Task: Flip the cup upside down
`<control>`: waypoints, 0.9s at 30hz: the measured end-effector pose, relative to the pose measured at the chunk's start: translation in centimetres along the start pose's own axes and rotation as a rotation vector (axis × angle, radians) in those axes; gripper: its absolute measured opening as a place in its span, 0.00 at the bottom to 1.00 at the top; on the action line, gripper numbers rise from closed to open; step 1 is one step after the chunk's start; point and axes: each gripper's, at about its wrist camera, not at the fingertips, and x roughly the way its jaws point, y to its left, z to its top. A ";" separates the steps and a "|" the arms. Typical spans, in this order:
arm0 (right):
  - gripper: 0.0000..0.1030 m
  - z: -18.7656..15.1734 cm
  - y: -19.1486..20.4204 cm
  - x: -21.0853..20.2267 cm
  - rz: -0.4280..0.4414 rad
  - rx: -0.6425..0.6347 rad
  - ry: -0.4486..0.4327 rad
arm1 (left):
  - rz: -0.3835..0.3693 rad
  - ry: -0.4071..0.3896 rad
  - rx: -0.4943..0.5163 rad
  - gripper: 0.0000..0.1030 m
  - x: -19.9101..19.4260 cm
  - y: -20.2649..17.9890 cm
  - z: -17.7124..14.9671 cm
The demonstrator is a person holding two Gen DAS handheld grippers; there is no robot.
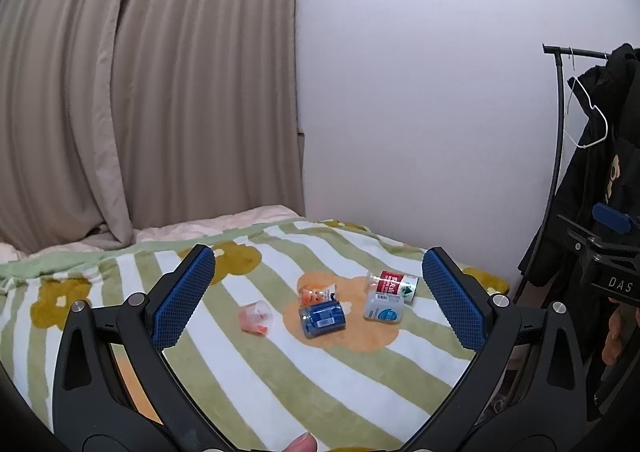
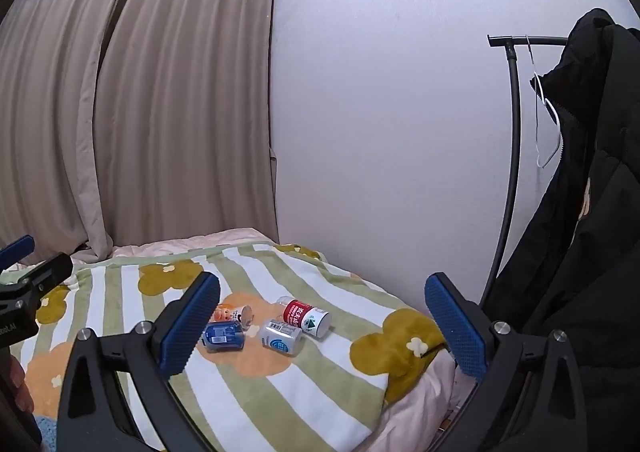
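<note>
Several small cups lie on their sides on a striped flower blanket (image 1: 248,380). A clear pink cup (image 1: 256,318) lies apart to the left. Clustered on an orange flower are an orange cartoon cup (image 1: 318,294), a blue one (image 1: 322,318), a white and blue one (image 1: 384,310) and a red, white and green one (image 1: 394,282). My left gripper (image 1: 319,256) hangs open well short of them. My right gripper (image 2: 323,280) is open too, with the blue cup (image 2: 223,337), white cup (image 2: 281,338) and red cup (image 2: 306,316) ahead. The pink cup is hidden in the right wrist view.
A beige curtain (image 1: 140,92) and a white wall (image 1: 420,112) stand behind the bed. A black coat (image 2: 580,252) hangs on a clothes rack (image 2: 512,132) at the right. The blanket's edge (image 2: 400,380) drops off at the near right.
</note>
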 end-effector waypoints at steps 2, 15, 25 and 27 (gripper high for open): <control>0.99 0.0 0.1 0.2 -0.001 -0.005 0.005 | 0.002 0.000 -0.004 1.00 0.0 0.1 -0.1; 0.99 0.0 0.4 0.3 0.002 0.003 0.003 | 0.008 0.008 -0.018 1.00 0.4 0.8 -0.3; 0.99 0.2 0.5 0.2 0.007 0.005 0.001 | 0.013 -0.003 -0.016 1.00 0.2 0.8 -0.3; 0.99 0.1 0.5 0.0 0.011 0.009 -0.001 | 0.013 -0.006 -0.013 1.00 0.1 0.8 -0.3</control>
